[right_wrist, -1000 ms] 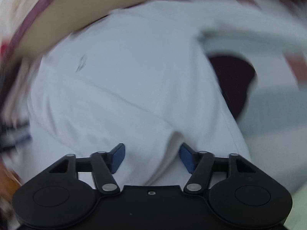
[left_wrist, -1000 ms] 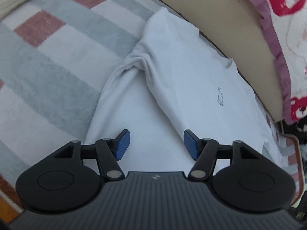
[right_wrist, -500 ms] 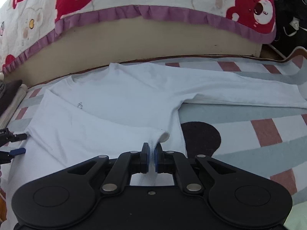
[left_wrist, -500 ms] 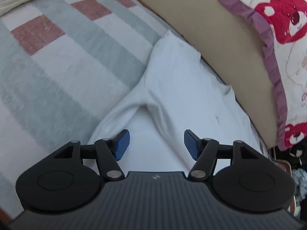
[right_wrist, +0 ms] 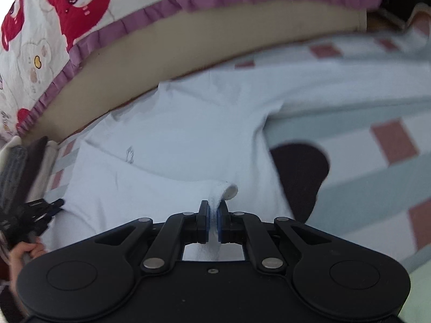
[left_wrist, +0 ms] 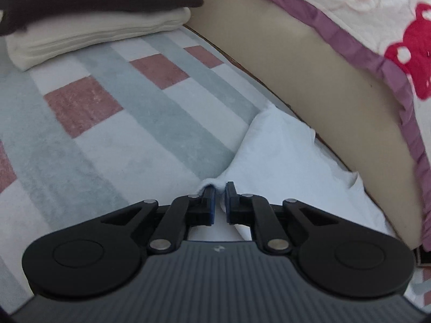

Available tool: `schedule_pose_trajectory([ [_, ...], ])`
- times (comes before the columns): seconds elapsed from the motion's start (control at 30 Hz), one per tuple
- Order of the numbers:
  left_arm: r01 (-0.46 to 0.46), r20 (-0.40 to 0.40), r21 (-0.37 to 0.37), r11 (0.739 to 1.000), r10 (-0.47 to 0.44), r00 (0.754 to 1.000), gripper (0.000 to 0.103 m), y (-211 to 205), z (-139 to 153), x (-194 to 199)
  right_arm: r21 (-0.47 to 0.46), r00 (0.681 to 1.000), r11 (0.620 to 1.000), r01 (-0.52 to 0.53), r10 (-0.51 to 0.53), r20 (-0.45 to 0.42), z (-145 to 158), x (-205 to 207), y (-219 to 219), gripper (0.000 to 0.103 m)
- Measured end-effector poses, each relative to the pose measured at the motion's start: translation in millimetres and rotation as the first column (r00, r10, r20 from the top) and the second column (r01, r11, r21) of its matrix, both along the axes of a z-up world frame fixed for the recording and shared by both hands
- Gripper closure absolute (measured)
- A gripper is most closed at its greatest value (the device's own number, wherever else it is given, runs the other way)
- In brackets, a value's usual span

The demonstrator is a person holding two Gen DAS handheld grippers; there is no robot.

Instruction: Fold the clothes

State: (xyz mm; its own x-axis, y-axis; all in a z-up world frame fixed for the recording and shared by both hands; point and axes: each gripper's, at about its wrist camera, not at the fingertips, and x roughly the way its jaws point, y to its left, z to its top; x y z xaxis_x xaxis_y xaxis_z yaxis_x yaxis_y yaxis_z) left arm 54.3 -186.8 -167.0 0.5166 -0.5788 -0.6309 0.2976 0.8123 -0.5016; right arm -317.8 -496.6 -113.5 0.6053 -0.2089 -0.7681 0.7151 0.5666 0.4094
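Both claws are clamped down on our end: our left gripper (left_wrist: 220, 197) has its blue pads squeezed together on a bunched-up fold of the white shirt (left_wrist: 280, 167), and our right gripper (right_wrist: 214, 220) is pinched just as tight on another little ridge of the same shirt (right_wrist: 188, 134), with a rolled bit of fabric poking up just past its fingertips. So neither one has any real gap showing, just cloth sandwiched between the pads. That shirt is spread out on the checked rug (left_wrist: 121, 134), the one with pale green stripes and dusty red squares, and its far edge runs right along the beige bed base (left_wrist: 336, 86). From the right wrist view we can see a long sleeve stretching off to the right across the rug, plus a tiny printed figure (right_wrist: 130, 154) on the chest. Next to the shirt's right side sits a dark round patch (right_wrist: 301, 172) in the rug. Above the bed base hangs a quilt (right_wrist: 54, 27) with red bears and a purple ruffled trim. In the left wrist view, a stack of folded clothes (left_wrist: 94, 18) sits at the far end of the rug, cream on the bottom and dark brown on top of that. Our left hand (right_wrist: 24, 250) peeks in at the left edge of the right view, holding its gripper against the shirt's edge.
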Motion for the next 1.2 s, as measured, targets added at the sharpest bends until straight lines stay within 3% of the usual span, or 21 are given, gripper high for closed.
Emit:
schedule_pose_trajectory([
  [0.1,-0.011,0.017,-0.010,1.000,0.011,1.000,0.096,3,3,-1,-0.004,0.994,1.000,-0.019,0.018,-0.105,-28,5,4,0.096],
  [0.17,-0.018,0.027,-0.027,0.999,0.019,0.999,0.096,6,4,-2,0.008,0.992,0.999,-0.031,0.032,-0.123,-39,5,10,0.097],
  [0.3,-0.056,-0.106,-0.077,0.995,0.048,0.993,0.096,18,-12,14,0.006,0.995,0.999,-0.035,0.036,-0.091,-31,-3,8,0.097],
  [0.37,-0.045,-0.111,-0.020,0.999,0.043,0.993,0.096,15,-14,14,0.002,0.992,0.999,-0.033,0.033,-0.125,-31,-5,4,0.099],
  [0.43,0.008,-0.030,0.072,0.997,-0.006,1.000,0.096,2,-6,6,-0.009,0.973,0.996,-0.093,0.089,-0.214,-39,2,8,0.099],
  [0.53,0.058,0.042,0.175,0.983,-0.066,0.997,0.094,-11,2,-2,-0.025,0.970,0.995,-0.097,0.088,-0.227,-44,2,14,0.099],
  [0.63,0.070,-0.022,0.195,0.978,-0.067,0.998,0.093,-8,5,3,-0.033,0.971,0.995,-0.090,0.080,-0.226,-38,2,11,0.099],
  [0.67,0.072,-0.043,0.202,0.977,-0.064,0.997,0.087,-7,6,4,-0.054,0.967,0.994,-0.094,0.078,-0.241,-34,3,11,0.098],
  [0.73,0.079,0.007,0.281,0.956,-0.084,0.996,0.069,-9,22,-7,-0.099,0.960,0.991,-0.093,0.062,-0.275,-27,3,15,0.089],
  [0.77,0.111,0.060,0.290,0.950,-0.134,0.989,0.062,-11,31,-17,-0.108,0.961,0.990,-0.087,0.055,-0.270,-23,2,15,0.089],
  [0.8,0.144,0.111,0.299,0.943,-0.184,0.977,0.060,-15,41,-28,-0.104,0.967,0.991,-0.079,0.051,-0.248,-20,1,14,0.085],
  [0.83,0.193,0.147,0.284,0.939,-0.242,0.959,0.059,-19,50,-40,-0.092,0.975,0.993,-0.072,0.051,-0.215,-17,-1,12,0.070],
  [0.9,0.302,0.179,0.227,0.926,-0.344,0.922,0.046,-30,59,-61,-0.070,0.988,0.995,-0.066,0.055,-0.147,-14,-1,11,0.049],
  [0.97,0.426,0.141,0.177,0.887,-0.451,0.881,0.044,-48,54,-77,-0.062,0.986,0.994,-0.087,0.077,-0.149,-17,6,15,0.049],
  [1.07,0.573,0.050,0.167,0.802,-0.587,0.808,0.044,-77,33,-97,-0.099,0.970,0.977,-0.187,0.168,-0.174,-17,21,31,0.049],
  [1.2,0.655,-0.018,0.166,0.737,-0.662,0.750,0.044,-95,14,-112,-0.081,0.933,0.940,-0.331,0.314,-0.174,-18,39,47,0.049],
])
